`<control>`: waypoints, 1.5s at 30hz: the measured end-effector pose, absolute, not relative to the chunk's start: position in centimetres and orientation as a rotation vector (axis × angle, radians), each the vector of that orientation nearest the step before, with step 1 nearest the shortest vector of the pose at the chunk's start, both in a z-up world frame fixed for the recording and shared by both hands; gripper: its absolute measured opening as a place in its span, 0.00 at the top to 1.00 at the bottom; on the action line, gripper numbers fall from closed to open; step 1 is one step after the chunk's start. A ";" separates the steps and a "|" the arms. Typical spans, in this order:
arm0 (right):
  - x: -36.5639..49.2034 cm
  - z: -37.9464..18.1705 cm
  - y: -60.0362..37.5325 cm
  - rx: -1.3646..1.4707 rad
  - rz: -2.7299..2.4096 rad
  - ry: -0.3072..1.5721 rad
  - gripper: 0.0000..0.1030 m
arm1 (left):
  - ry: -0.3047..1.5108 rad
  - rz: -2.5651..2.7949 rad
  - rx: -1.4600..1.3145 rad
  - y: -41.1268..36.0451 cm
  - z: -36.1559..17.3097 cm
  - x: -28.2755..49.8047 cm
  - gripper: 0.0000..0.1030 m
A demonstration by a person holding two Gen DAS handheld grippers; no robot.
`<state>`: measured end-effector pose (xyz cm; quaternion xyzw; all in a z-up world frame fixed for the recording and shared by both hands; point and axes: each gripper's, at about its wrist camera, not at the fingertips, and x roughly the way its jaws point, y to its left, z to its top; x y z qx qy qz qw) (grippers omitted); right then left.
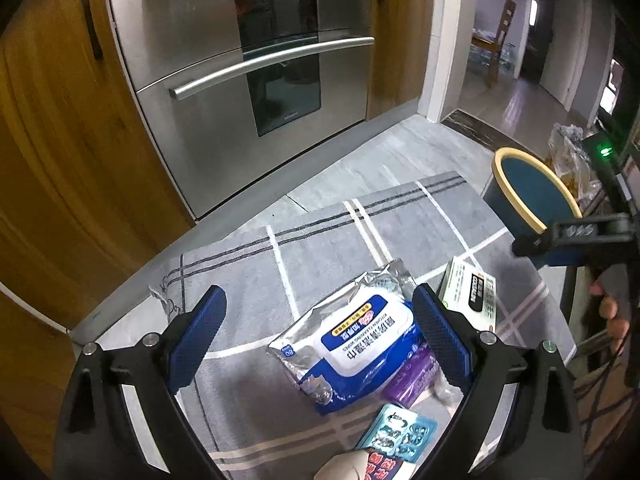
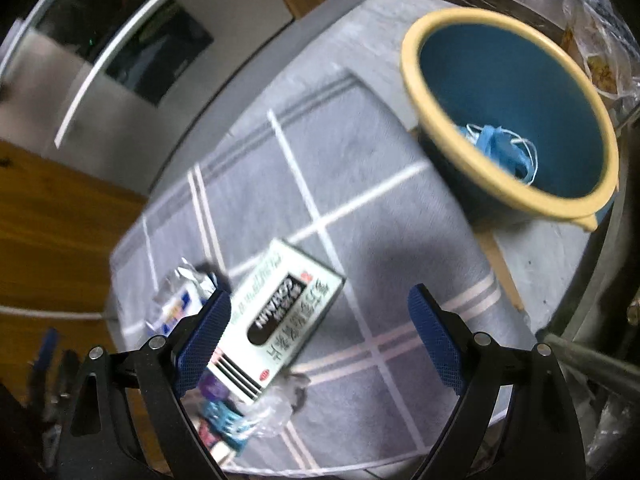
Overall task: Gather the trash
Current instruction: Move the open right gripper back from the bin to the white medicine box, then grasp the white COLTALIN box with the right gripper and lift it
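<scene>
- Left gripper [image 1: 320, 340] jaws wide, empty, over the wipes pack [image 1: 352, 344] on the mat [image 1: 320, 240].
- Right gripper [image 2: 320, 344] also wide, empty.
- Bin [image 2: 516, 204] sits well beyond the pack; medicine box [image 2: 280, 320] just beside it.
- I'd drop lower, straddle the pack's raised edge, and avoid the box.

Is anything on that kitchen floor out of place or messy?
Yes. Packaging litters the grey mat: a wet-wipes pack, a white medicine box, a blister pack and crumpled plastic. The blue bin holds only a face mask.

Grey white-checked mat [image 2: 360, 184]; blue bin [image 2: 516, 92] rimmed yellow; blue-white wipes pack [image 1: 352, 344].
</scene>
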<state>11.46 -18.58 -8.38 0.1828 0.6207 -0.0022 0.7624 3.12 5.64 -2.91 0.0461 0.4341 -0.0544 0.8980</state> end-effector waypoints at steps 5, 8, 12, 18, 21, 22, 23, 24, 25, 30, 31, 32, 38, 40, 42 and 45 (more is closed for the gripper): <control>11.1 -10.4 -16.9 0.409 -0.007 1.402 0.13 | 0.910 -0.147 0.124 5.1 -3.2 2.5 0.10; 11.2 -11.0 -16.2 0.457 -0.014 1.409 0.12 | 0.907 -0.167 0.137 4.8 -3.1 2.2 0.10; 11.6 -11.6 -15.4 0.490 -0.042 1.405 0.11 | 0.900 -0.176 0.144 4.8 -2.9 2.0 0.10; 12.7 -12.9 -13.9 0.504 -0.108 1.427 0.10 | 0.909 -0.173 0.133 5.5 -3.1 2.0 0.10; 13.3 -13.8 -13.5 0.497 -0.157 1.441 0.10 | 0.917 -0.172 0.135 5.7 -3.4 2.0 0.10; 13.4 -14.1 -13.5 0.495 -0.170 1.446 0.10 | 0.919 -0.172 0.139 5.8 -3.5 2.0 0.10; 13.5 -14.4 -13.4 0.497 -0.180 1.453 0.10 | 0.920 -0.172 0.141 5.8 -3.5 2.0 0.10; 13.6 -14.8 -13.3 0.503 -0.184 1.463 0.10 | 0.922 -0.173 0.143 5.8 -3.6 2.0 0.10; 13.7 -15.2 -13.1 0.497 -0.188 1.475 0.10 | 0.925 -0.174 0.146 5.9 -3.7 2.1 0.10; 14.1 -16.2 -12.3 0.457 -0.186 1.507 0.13 | 0.943 -0.179 0.154 5.7 -4.3 2.5 0.10; 14.2 -16.2 -12.3 0.448 -0.184 1.507 0.15 | 0.946 -0.181 0.155 5.7 -4.4 2.7 0.10; 14.4 -16.0 -12.2 0.444 -0.180 1.504 0.17 | 0.948 -0.183 0.156 5.6 -4.5 2.7 0.10; 14.9 -15.1 -12.9 0.457 -0.114 1.480 0.26 | 0.968 -0.210 0.176 4.4 -5.2 3.0 0.10; 15.3 -14.6 -13.3 0.461 -0.099 1.468 0.26 | 0.973 -0.220 0.189 3.9 -5.5 3.0 0.10; 15.6 -13.9 -13.7 0.465 -0.078 1.448 0.26 | 0.981 -0.242 0.190 3.3 -5.8 2.9 0.10; 15.7 -12.6 -14.7 0.468 -0.053 1.419 0.26 | 0.998 -0.278 0.200 2.2 -6.4 2.7 0.10</control>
